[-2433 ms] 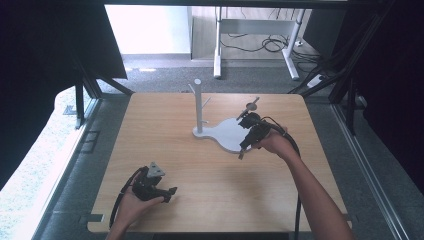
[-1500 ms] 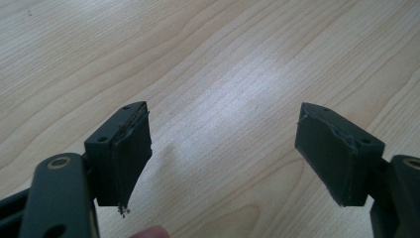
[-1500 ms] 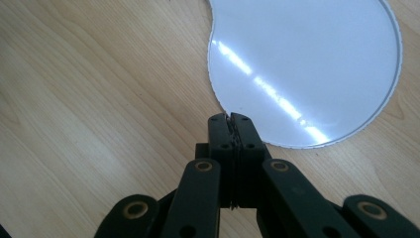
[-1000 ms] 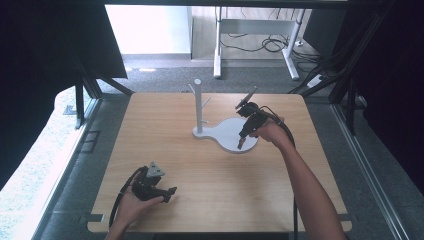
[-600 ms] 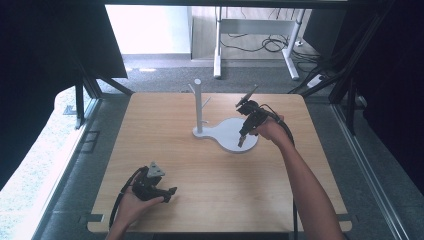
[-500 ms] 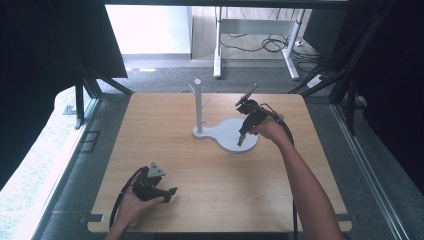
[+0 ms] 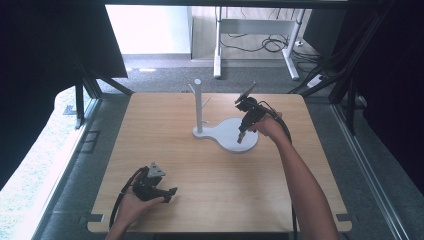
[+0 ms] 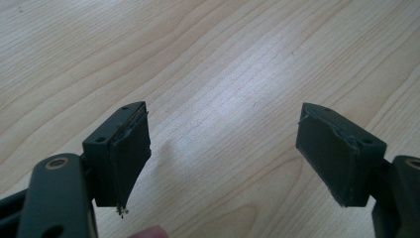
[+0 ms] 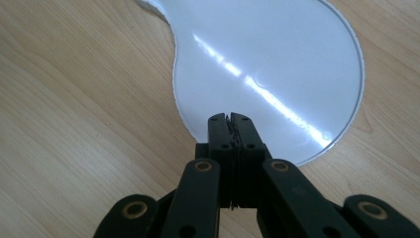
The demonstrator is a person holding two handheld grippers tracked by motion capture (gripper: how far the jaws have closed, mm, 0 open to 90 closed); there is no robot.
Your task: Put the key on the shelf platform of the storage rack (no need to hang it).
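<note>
We see the white stand base (image 7: 231, 135) lying flat on the desk (image 7: 200, 190) toward its far edge, its upright post (image 7: 198, 105) rising at the base's left end. Our right gripper (image 7: 240, 138) points down at the base's round end, jaws pressed together with nothing between them. Our left gripper (image 7: 171, 192) rests near the desk's near left corner, well apart, jaws wide apart over bare wood.

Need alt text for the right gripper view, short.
The right tool, its two black jaws shut together with nothing between them, points down at the near edge of a glossy white stand base. The base lies flat on a light wooden table, its rounded end to the right.
</note>
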